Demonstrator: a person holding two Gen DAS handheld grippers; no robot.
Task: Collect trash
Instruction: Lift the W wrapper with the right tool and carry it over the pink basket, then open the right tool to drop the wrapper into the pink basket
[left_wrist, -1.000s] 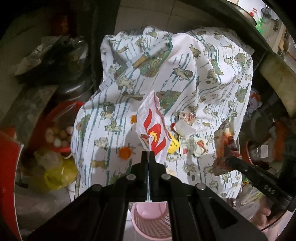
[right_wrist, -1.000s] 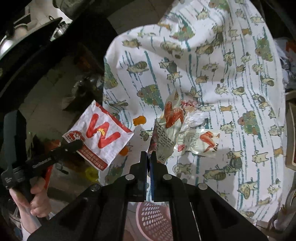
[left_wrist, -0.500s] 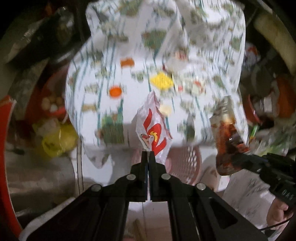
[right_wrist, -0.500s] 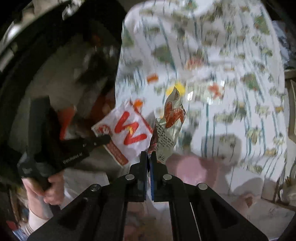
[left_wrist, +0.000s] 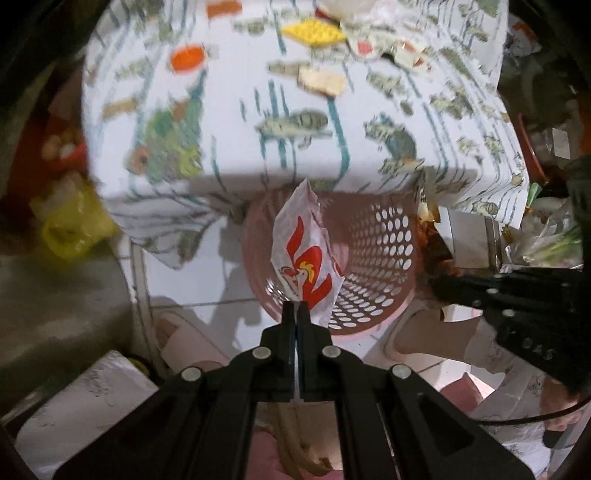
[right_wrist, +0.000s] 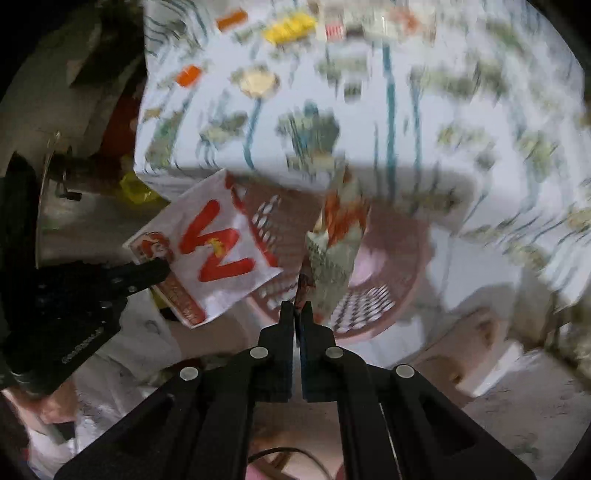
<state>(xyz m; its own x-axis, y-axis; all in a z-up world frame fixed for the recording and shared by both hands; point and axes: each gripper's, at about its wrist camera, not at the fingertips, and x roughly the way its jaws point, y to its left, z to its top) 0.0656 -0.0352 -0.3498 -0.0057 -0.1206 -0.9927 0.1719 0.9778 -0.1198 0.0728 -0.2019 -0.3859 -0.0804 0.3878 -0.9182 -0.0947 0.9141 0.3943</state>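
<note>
My left gripper (left_wrist: 296, 308) is clamped on a white paper wrapper with a red W logo (left_wrist: 306, 254), which hangs over the round pink perforated plastic basket (left_wrist: 373, 258) on the floor at 12 o'clock from my fingertips. My right gripper (right_wrist: 296, 308) pinches a crumpled orange-and-white printed snack wrapper (right_wrist: 338, 243) over the same basket, at 1 o'clock. More scraps lie at 12 o'clock on the white cartoon-print tablecloth (left_wrist: 295, 96), beyond the basket, blurred.
</note>
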